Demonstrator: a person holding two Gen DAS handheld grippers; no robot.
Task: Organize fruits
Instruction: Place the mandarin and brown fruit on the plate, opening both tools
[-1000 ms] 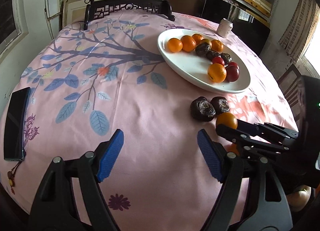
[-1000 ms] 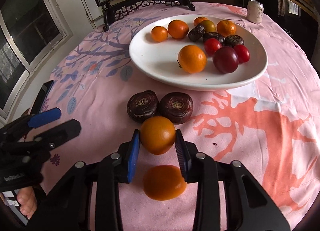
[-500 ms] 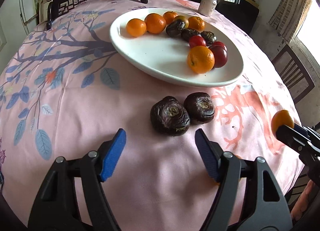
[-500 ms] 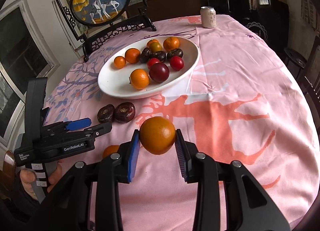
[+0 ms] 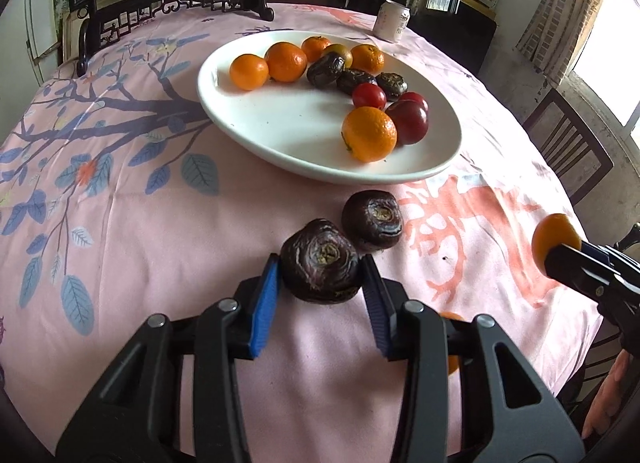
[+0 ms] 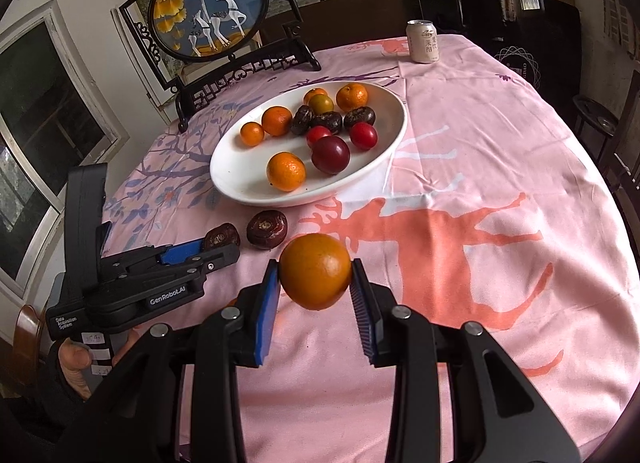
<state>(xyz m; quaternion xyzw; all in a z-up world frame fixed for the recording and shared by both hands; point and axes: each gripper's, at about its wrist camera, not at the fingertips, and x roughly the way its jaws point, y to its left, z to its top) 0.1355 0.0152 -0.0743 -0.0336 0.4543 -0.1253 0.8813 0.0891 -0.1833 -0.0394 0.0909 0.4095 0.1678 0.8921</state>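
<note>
Left to right across the round table under its pink printed tablecloth (image 5: pixel 120 223). The left gripper (image 5: pixel 320 283), whose blue-padded jaws stood wide apart and short of the fruit half a second ago, has now advanced and narrowed around the nearer dark purple wrinkled round fruit (image 5: pixel 320 273). Both pads sit at its flanks, apparently touching. The fruit appears to rest on the cloth, so whether the grip is firm cannot be told. A second dark purple wrinkled fruit (image 5: pixel 373 219) lies just beyond, touching or nearly touching the first.

Behind them stands the large white oval ceramic plate (image 5: pixel 280 135), carrying oranges, dark wrinkled fruits and red round fruits. A partly hidden orange fruit (image 5: pixel 452 317) shows behind the left gripper's right finger.

At the right, the right gripper (image 6: pixel 316 283) is clamped on a smooth round orange (image 6: pixel 315 271), held clear above the cloth and well short of the plate, as it was half a second ago. A pale drinks can (image 6: pixel 423 41) stands at the far edge.

Inference: one loose fruit is in transit and a second is being seized. With the third orange and the other dark fruit unplaced, the sorting is judged to be partly done. Lifting the seized fruit may nudge its neighbour.
</note>
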